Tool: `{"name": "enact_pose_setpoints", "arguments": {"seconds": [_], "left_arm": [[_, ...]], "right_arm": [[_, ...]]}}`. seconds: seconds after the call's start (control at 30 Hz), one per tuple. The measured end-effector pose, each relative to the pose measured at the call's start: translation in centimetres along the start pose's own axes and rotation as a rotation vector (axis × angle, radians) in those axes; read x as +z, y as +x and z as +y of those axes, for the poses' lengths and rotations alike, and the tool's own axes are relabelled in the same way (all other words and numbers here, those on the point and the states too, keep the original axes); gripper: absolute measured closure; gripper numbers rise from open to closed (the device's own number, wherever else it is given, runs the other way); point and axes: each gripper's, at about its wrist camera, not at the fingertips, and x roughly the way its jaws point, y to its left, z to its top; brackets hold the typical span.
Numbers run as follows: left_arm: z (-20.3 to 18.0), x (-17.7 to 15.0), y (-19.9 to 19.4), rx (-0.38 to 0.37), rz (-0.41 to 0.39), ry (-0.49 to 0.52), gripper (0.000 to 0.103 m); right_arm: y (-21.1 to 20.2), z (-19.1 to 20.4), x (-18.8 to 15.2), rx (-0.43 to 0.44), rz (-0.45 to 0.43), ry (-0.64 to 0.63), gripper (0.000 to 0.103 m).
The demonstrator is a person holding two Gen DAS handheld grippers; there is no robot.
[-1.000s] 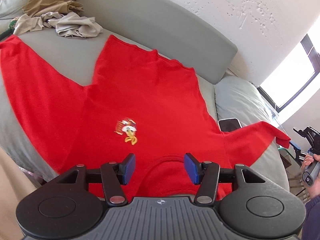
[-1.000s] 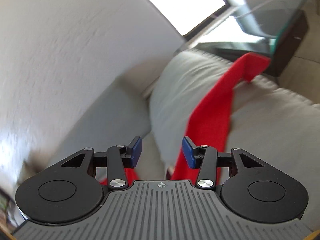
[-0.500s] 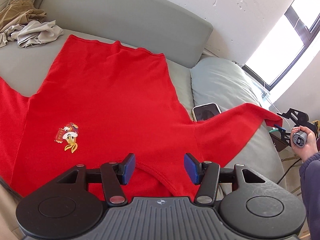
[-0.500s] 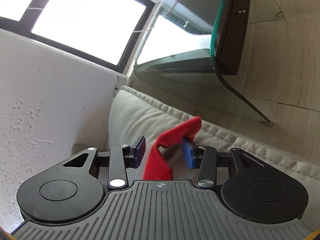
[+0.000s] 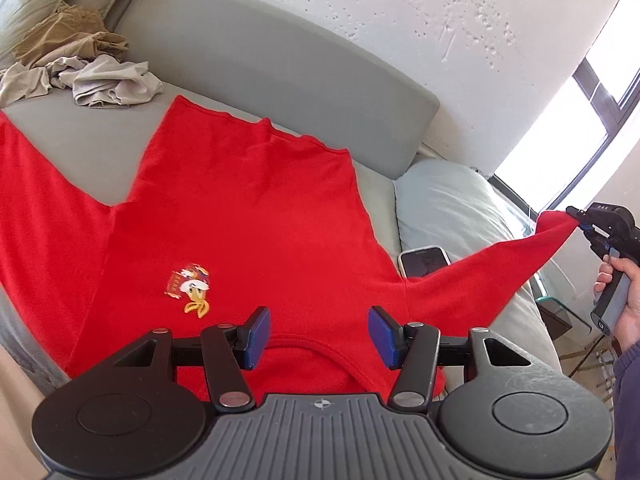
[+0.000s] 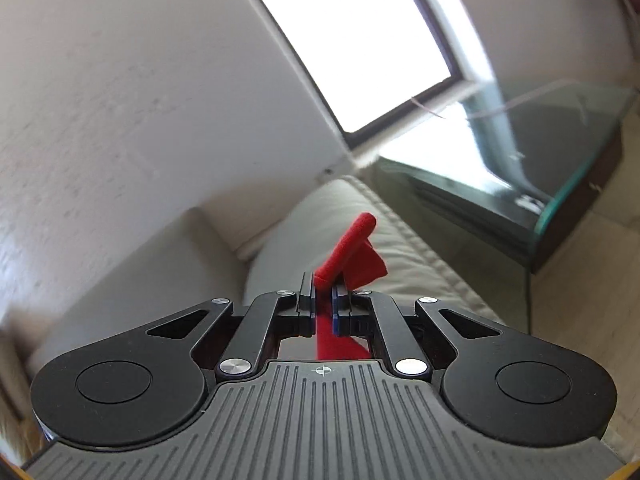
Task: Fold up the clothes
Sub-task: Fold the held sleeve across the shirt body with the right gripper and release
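Observation:
A red long-sleeved shirt (image 5: 248, 216) with a small cartoon print (image 5: 190, 288) lies spread flat on the grey sofa (image 5: 280, 72), collar nearest me. My left gripper (image 5: 318, 334) is open and empty, hovering just above the collar. My right gripper (image 6: 323, 300) is shut on the cuff of the shirt's right sleeve (image 6: 352, 254). In the left wrist view the right gripper (image 5: 588, 226) holds that sleeve (image 5: 480, 280) lifted and stretched out to the right, above the sofa's arm.
A phone (image 5: 424, 262) lies on the seat beside the shirt, partly under the raised sleeve. A pile of beige and grey clothes (image 5: 80, 76) sits at the far left. A pale cushion (image 5: 448, 204) lies at right. A glass side table (image 6: 540, 168) stands beyond the sofa arm.
My right gripper has closed on the sleeve cuff and lifted it off the sofa arm. My left gripper stayed open above the collar and its view swung slightly left.

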Motion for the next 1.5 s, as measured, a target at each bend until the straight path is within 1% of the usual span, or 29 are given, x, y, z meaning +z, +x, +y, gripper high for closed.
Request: {"name": "enact_pose_setpoints", "arguments": {"seconds": [0.07,0.17,0.27,0.33,0.4,0.43,0.5,0.53,0.6,0.63,0.67,0.73,0.77,0.8,0.87,0.93,1.0,1.07,1.1,1.13,1.2,1.27,1.37,1.47,1.5], "left_arm": [[1.4,0.4,-1.6,0.018,-0.050,-0.031,0.051],[3.7,1.2,-4.1,0.055,-0.130,-0.087,0.051],[5.8,1.8,-6.4,0.100,-0.198,-0.131,0.051],[6.8,2.1,-7.6,0.126,-0.235,-0.146,0.051],[7.6,2.3,-8.4,0.150,-0.262,-0.160,0.051],[8.0,2.3,-8.6,0.162,-0.270,-0.168,0.051],[8.5,2.3,-8.7,0.181,-0.274,-0.179,0.050],[8.9,2.2,-8.6,0.184,-0.270,-0.185,0.051],[9.3,1.7,-8.4,0.185,-0.253,-0.193,0.050],[9.5,1.5,-8.1,0.184,-0.239,-0.192,0.050],[9.6,1.3,-7.9,0.182,-0.221,-0.188,0.050],[9.8,0.9,-7.3,0.172,-0.185,-0.184,0.050],[9.9,0.8,-6.9,0.164,-0.168,-0.182,0.050],[9.9,0.6,-6.4,0.159,-0.151,-0.179,0.050],[9.9,0.4,-5.4,0.150,-0.118,-0.174,0.050],[9.8,0.2,-4.4,0.152,-0.096,-0.168,0.051],[9.5,0.1,-3.1,0.147,-0.066,-0.160,0.051],[9.1,0.0,-1.8,0.141,-0.037,-0.150,0.051],[8.6,0.0,-1.3,0.143,-0.028,-0.132,0.051],[8.0,0.0,-0.8,0.148,-0.014,-0.096,0.051],[6.1,-0.2,0.5,0.167,0.019,0.020,0.051],[3.5,-1.0,1.8,0.217,0.032,0.174,0.051],[-0.5,-2.7,3.5,0.291,-0.006,0.415,0.050],[-3.1,-4.1,5.7,0.378,-0.044,0.614,0.052],[-3.6,-4.5,6.3,0.394,-0.042,0.661,0.052]], "right_arm": [[-2.5,4.9,-0.8,0.076,-0.032,-0.128,0.096],[-7.0,12.5,-4.5,0.182,-0.095,-0.296,0.096],[-11.5,18.6,-10.2,0.302,-0.123,-0.371,0.096],[-14.0,21.9,-14.8,0.377,-0.110,-0.401,0.096],[-15.4,24.4,-19.5,0.434,-0.052,-0.421,0.096],[-15.5,25.4,-21.7,0.457,-0.003,-0.424,0.096],[-14.5,27.0,-25.7,0.472,0.101,-0.458,0.096],[-13.6,27.7,-27.5,0.477,0.164,-0.508,0.095],[-11.5,29.0,-31.0,0.484,0.298,-0.624,0.086],[-10.9,29.0,-32.4,0.487,0.368,-0.648,0.069],[-10.5,28.9,-33.8,0.491,0.438,-0.664,0.061],[-10.7,27.4,-33.7,0.511,0.496,-0.609,0.060],[-10.8,26.6,-33.4,0.522,0.521,-0.577,0.056],[-11.2,25.7,-32.7,0.533,0.521,-0.554,0.054],[-12.0,23.6,-30.8,0.555,0.510,-0.510,0.046],[-12.6,21.2,-28.6,0.576,0.484,-0.458,0.041],[-12.8,18.7,-27.0,0.590,0.455,-0.419,0.040],[-12.2,16.5,-26.5,0.587,0.439,-0.386,0.041],[-11.7,15.4,-26.4,0.582,0.437,-0.342,0.041],[-11.1,14.4,-26.3,0.577,0.435,-0.291,0.042],[-9.9,12.8,-26.3,0.526,0.425,-0.210,0.044],[-9.0,12.2,-26.3,0.483,0.427,-0.163,0.044],[-8.1,11.7,-26.2,0.473,0.452,-0.124,0.044],[-7.6,11.1,-26.5,0.471,0.488,-0.113,0.044],[-7.4,11.1,-26.6,0.465,0.500,-0.115,0.044]]}}
